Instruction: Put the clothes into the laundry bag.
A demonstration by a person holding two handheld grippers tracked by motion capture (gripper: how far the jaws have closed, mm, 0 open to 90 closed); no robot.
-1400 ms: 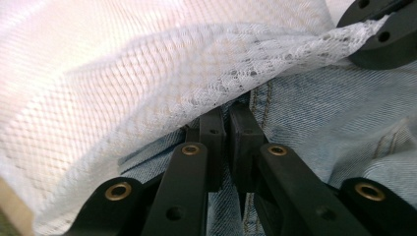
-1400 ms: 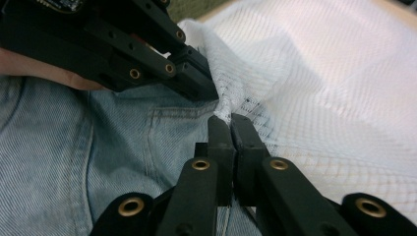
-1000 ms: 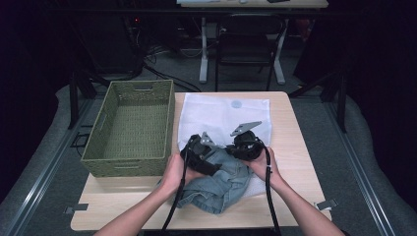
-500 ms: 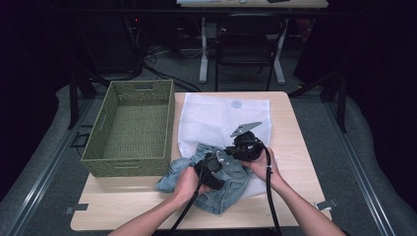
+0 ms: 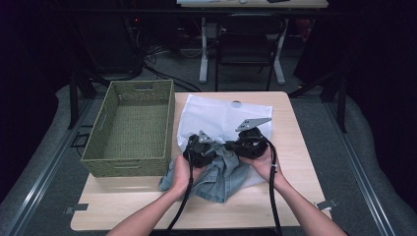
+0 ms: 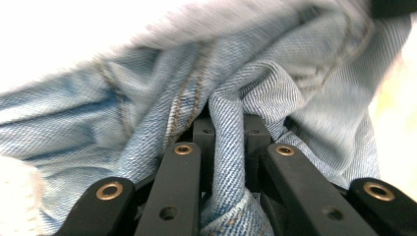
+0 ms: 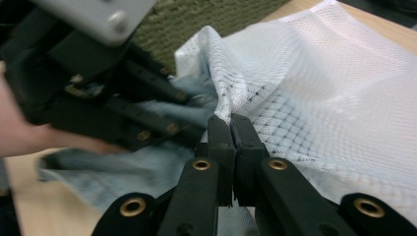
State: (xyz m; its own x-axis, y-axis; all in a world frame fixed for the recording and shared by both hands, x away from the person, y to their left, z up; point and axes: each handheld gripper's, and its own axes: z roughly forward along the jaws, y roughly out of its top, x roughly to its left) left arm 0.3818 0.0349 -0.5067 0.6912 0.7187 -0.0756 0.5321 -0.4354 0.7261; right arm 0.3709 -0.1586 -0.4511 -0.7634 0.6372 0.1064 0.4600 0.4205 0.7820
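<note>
Denim and mesh gripped beside the basket

A fold of crumpled light-blue denim garment point(image 6: 231, 123) is clamped in the left tool point(image 6: 223, 142); the white mesh laundry bag point(image 7: 314, 98) is pinched by the right tool point(image 7: 230, 129), right of the green woven basket point(image 5: 130, 129).

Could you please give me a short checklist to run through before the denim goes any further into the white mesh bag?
1. Left gripper shut on a fold of the denim garment: ok.
2. Right gripper shut on the edge of the mesh bag: ok.
3. Bag mouth held open wide enough: cannot tell.
4. Denim fully inside the bag: not ok, much of it lies on the table in the high view.
5. Woven basket apart from both grippers: ok.
</note>
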